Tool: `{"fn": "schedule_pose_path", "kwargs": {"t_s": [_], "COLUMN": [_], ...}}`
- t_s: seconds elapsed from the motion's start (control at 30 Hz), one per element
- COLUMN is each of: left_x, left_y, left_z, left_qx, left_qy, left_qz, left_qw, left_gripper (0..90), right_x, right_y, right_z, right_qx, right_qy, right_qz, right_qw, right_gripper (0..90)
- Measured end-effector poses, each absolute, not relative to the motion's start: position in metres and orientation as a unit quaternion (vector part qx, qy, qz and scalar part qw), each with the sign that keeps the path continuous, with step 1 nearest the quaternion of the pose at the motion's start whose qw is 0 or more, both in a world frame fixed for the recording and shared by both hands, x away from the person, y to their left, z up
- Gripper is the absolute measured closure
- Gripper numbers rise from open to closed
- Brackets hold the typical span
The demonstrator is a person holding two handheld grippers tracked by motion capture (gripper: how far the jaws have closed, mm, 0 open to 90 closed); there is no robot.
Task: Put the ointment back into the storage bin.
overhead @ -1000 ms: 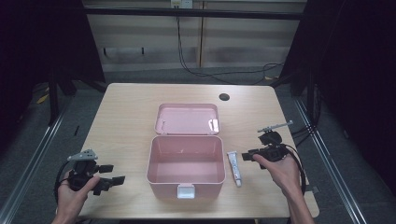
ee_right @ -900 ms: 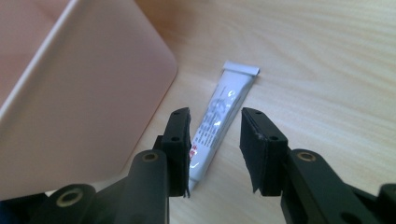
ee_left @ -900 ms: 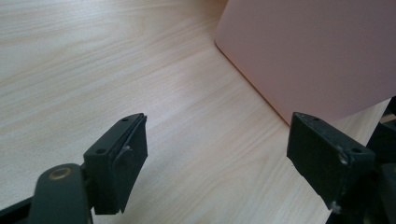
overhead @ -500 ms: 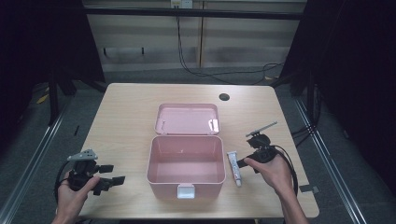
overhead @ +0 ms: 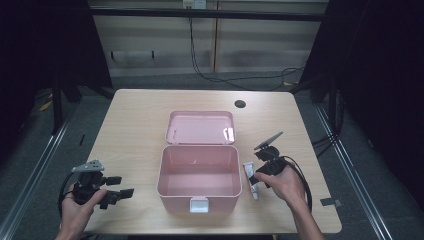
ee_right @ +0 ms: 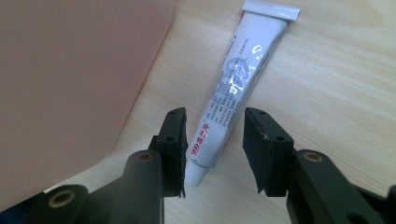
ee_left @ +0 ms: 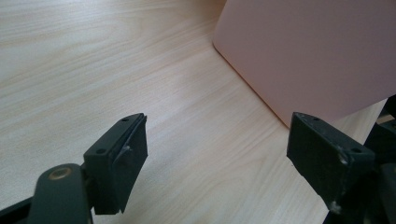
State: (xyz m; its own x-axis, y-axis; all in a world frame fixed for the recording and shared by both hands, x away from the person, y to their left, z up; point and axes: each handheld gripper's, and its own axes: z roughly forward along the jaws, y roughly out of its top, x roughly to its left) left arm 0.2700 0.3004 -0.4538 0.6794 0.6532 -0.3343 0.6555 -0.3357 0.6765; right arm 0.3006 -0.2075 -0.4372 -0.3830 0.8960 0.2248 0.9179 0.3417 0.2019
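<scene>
While jaws just opening, tube (ee_right: 236,88) between right gripper (ee_right: 214,149) jaws; untouched.

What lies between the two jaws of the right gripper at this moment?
In the right gripper view, the cap end of the white tube lies on the table between the open jaws of the right gripper, beside the pink box.

A pale wooden surface (overhead: 135,125) carries an open pink box (overhead: 199,175), its lid (overhead: 201,127) lying back flat behind it; beyond the lid, toward the far right corner, sits a small dark round hole (overhead: 240,104)
</scene>
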Motion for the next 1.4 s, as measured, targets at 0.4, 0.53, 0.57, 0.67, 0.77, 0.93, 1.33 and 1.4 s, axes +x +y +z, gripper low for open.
{"fn": "schedule_pose_path", "kwargs": {"t_s": [0.4, 0.53, 0.57, 0.67, 0.77, 0.93, 1.33, 1.4], "left_x": [0.27, 0.269, 0.269, 0.269, 0.269, 0.269, 0.27, 0.269], "left_y": [0.3, 0.3, 0.299, 0.3, 0.3, 0.3, 0.3, 0.3], "left_z": [-0.453, -0.454, -0.454, -0.453, -0.453, -0.454, -0.454, -0.454], "left_qx": [0.818, 0.818, 0.817, 0.819, 0.819, 0.818, 0.818, 0.817], "left_qy": [0.396, 0.395, 0.396, 0.394, 0.394, 0.395, 0.395, 0.396], "left_qz": [-0.005, -0.007, -0.007, -0.006, -0.006, -0.006, -0.007, -0.007], "left_qw": [0.418, 0.418, 0.419, 0.418, 0.418, 0.418, 0.418, 0.419], "left_gripper": [20.2, 20.2, 20.2, 20.2, 20.2, 20.2, 20.2, 20.2], "right_x": [0.305, 0.308, 0.309, 0.312, 0.314, 0.315, 0.315, 0.315], "right_y": [-0.194, -0.19, -0.19, -0.187, -0.187, -0.183, -0.182, -0.184], "right_z": [-0.453, -0.458, -0.46, -0.463, -0.465, -0.467, -0.464, -0.463], "right_qx": [-0.566, -0.568, -0.569, -0.568, -0.566, -0.55, -0.5, -0.496], "right_qy": [-0.817, -0.817, -0.817, -0.819, -0.82, -0.833, -0.865, -0.867], "right_qz": [-0.104, -0.089, -0.086, -0.076, -0.074, -0.061, -0.045, -0.041], "right_qw": [0.04, 0.037, 0.035, 0.033, 0.034, 0.023, 0.005, 0.009], "right_gripper": [64.4, 65.8, 65.7, 68.0, 68.1, 68.4, 72.0, 72.1]}}
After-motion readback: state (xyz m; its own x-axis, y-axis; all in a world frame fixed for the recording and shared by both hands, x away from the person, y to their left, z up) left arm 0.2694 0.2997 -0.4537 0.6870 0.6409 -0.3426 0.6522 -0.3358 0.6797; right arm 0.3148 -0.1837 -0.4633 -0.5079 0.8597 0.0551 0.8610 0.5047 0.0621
